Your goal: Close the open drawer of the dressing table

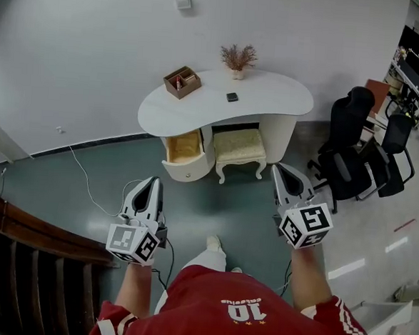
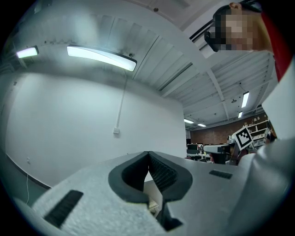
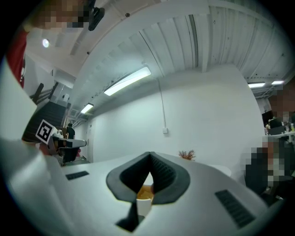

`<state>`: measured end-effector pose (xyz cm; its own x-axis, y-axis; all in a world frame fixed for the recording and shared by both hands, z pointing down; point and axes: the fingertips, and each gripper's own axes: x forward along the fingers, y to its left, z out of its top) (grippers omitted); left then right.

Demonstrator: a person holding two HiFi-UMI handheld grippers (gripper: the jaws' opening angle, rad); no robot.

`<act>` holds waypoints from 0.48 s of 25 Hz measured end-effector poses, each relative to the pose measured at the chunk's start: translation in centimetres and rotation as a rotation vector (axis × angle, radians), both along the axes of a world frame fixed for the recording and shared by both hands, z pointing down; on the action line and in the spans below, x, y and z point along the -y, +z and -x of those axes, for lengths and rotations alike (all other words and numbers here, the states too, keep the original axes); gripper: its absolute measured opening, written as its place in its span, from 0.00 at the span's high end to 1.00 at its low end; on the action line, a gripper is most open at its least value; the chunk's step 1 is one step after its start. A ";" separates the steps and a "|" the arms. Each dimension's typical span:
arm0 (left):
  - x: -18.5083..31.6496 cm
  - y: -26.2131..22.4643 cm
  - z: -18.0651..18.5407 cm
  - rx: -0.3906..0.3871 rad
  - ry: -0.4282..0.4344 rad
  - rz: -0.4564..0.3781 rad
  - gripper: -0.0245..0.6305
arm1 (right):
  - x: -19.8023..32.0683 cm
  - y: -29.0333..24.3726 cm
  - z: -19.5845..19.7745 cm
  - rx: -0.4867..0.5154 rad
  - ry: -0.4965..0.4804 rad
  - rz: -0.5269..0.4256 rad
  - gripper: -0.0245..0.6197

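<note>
**A:** What are the claws doing?

**B:** The left claw [image 1: 154, 182] is pressing its jaws together at the tips and pinching nothing. The right claw [image 1: 280, 169] is doing the same. The person in the red shirt is holding both in the air, pointing toward the dressing table [image 1: 283, 132] and well apart from it.

**A:** And the drawer?

**B:** The drawer [image 1: 183, 153] is sticking out open under the left end of the tabletop [image 1: 272, 96], as the person faces it, with its pale wooden inside showing. It is sitting just beside the cushioned stool [image 1: 240, 148], which is standing under the front edge.

**A:** What is lying on top?

**B:** A wooden box [image 1: 182, 82] is sitting near the left end. A small dark thing [image 1: 232, 97] is lying around the middle, and a vase of dried sprigs [image 1: 238, 60] is standing at the back edge. Off the right end, black office chairs [image 1: 354, 141] are standing on the floor.
</note>
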<state>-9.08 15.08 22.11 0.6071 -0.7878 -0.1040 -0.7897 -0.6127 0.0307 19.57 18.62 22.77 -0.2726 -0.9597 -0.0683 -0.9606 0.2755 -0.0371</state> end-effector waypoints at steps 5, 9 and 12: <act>2.6 0.7 -0.3 0.040 -0.012 0.020 0.96 | 3.1 -0.6 0.0 0.013 -0.008 0.012 0.95; 5.4 1.2 -0.6 0.077 -0.023 0.021 0.96 | 6.0 -0.7 0.5 0.034 -0.032 0.034 0.95; 7.9 2.2 -0.6 0.094 -0.031 0.022 0.96 | 8.8 -0.2 1.2 0.036 -0.047 0.054 0.95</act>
